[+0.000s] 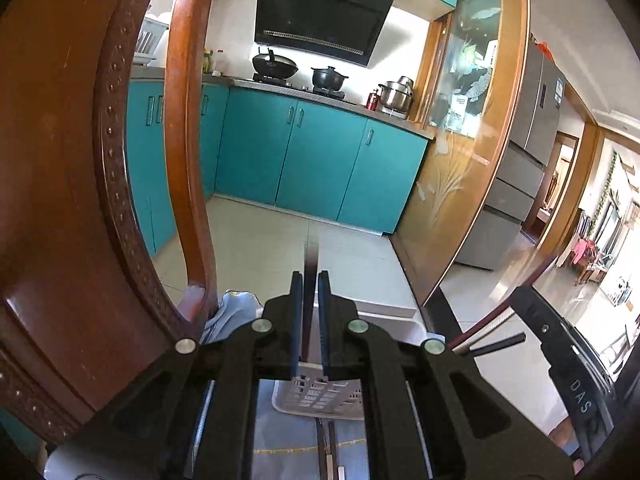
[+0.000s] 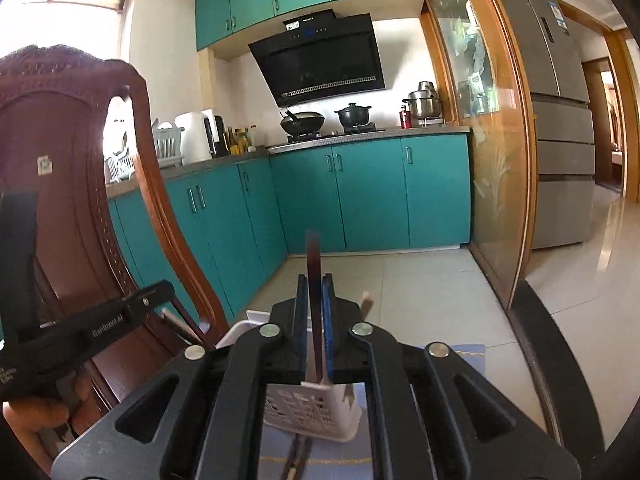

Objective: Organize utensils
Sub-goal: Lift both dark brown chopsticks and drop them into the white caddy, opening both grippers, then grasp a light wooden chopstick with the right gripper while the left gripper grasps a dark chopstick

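My left gripper is shut on a dark chopstick that stands upright between its pads. Under it a white lattice utensil basket rests on a blue mat, with more chopsticks lying flat in front of it. My right gripper is shut on a dark brown chopstick, also upright, over the same basket. Loose chopsticks lie on the mat below. The right tool's black frame shows at the left view's right edge, with rod ends poking out beside it.
A carved wooden chair back stands close on the left. A hand holds the left tool. Teal kitchen cabinets, a glass sliding door and a grey fridge lie beyond. A blue cloth hangs by the chair.
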{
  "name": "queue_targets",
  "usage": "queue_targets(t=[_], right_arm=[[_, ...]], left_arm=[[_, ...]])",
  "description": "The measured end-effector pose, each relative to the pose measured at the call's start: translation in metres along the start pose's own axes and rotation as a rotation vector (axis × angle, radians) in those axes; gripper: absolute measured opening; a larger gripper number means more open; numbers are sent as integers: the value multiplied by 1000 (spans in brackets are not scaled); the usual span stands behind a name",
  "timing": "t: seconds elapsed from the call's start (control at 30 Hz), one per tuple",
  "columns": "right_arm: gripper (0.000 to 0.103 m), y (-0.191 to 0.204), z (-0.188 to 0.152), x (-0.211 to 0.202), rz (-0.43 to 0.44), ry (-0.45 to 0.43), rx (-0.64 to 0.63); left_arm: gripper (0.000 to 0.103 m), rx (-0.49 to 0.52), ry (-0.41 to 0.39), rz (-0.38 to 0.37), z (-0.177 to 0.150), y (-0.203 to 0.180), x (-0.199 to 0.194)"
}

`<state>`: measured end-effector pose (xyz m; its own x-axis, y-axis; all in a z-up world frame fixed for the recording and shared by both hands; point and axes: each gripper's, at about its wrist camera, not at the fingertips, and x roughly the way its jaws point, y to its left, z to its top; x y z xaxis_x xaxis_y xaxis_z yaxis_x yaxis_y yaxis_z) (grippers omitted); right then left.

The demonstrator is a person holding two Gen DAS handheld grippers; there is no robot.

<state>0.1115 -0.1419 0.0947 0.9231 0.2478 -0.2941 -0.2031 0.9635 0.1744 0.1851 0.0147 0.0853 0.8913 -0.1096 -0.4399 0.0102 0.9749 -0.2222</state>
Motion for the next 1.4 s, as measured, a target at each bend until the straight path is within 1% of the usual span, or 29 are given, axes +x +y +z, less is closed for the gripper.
queue_targets(t=[0.07, 0.13, 0.17, 0.23, 0.27, 0.3, 0.33, 0.37, 0.4, 0.43, 0.5, 0.57, 0.6, 0.63, 0.7, 0.77, 0.8, 0.93, 0.97, 1.03, 1.07, 1.17, 1.27, 1.3, 1.37, 1.4], right_arm=[[19, 0, 0, -8, 3, 1, 4], [23, -1, 1, -22, 24, -18, 7], [24, -1, 0, -32, 48, -30, 7], [24, 0, -7, -55, 183, -64, -2], [24, 1, -13, -63, 246, -65, -14], [24, 4, -22, -67, 290, -44, -36], [24, 7, -31, -67, 300, -15, -54], [23, 11, -46, -60, 302, 54, -84], [23, 13, -64, -44, 288, 163, -108], [23, 15, -78, -28, 261, 257, -112], [23, 10, -124, 19, 165, 550, -80], [24, 5, -159, 49, 123, 752, -25], [24, 3, -173, 56, 125, 814, 1], [24, 3, -179, 60, 127, 839, 13], [24, 7, -186, 62, 145, 862, 27], [24, 13, -188, 62, 133, 862, -2], [23, 17, -188, 61, 121, 852, -26], [23, 24, -189, 60, 100, 839, -65], [22, 25, -188, 59, 88, 833, -85], [15, 19, -186, 60, 33, 833, -131], [13, 16, -185, 64, 28, 833, -133], [13, 8, -184, 62, 41, 826, -115], [15, 10, -187, 61, 45, 825, -142], [15, 11, -187, 60, 44, 820, -153], [12, 8, -186, 63, 29, 815, -134], [12, 6, -185, 64, 8, 810, -128]], left_arm=[[8, 1, -12, -4, -3, 2, -5], [10, 6, -21, -7, -6, 3, -11], [11, 7, -27, -7, -10, 4, -16], [13, 15, -54, 1, -16, 5, -29], [13, 22, -67, 7, -18, 7, -34], [14, 32, -85, 17, -22, 7, -40], [14, 46, -109, 41, -27, 7, -48], [14, 52, -118, 51, -30, 8, -51], [15, 57, -123, 58, -34, 9, -54], [18, 61, -119, 59, -39, 12, -56], [22, 76, -79, 61, -50, 16, -50], [22, 85, -36, 65, -62, 19, -44], [22, 89, 7, 68, -69, 20, -37], [22, 87, 35, 68, -73, 22, -33], [22, 75, 101, 57, -79, 24, -24], [25, 54, 156, 36, -84, 27, -16], [28, 55, 166, 39, -85, 27, -14], [32, 109, 187, 95, -94, 23, -11], [33, 109, 198, 94, -95, 23, -10], [35, 103, 229, 85, -99, 25, -6], [36, 101, 244, 81, -100, 25, -4], [38, 91, 295, 81, -106, 28, 4], [38, 71, 337, 84, -109, 31, 13], [40, 66, 355, 77, -111, 32, 17], [40, 66, 382, 64, -115, 29, 24], [40, 70, 398, 56, -118, 27, 27]])
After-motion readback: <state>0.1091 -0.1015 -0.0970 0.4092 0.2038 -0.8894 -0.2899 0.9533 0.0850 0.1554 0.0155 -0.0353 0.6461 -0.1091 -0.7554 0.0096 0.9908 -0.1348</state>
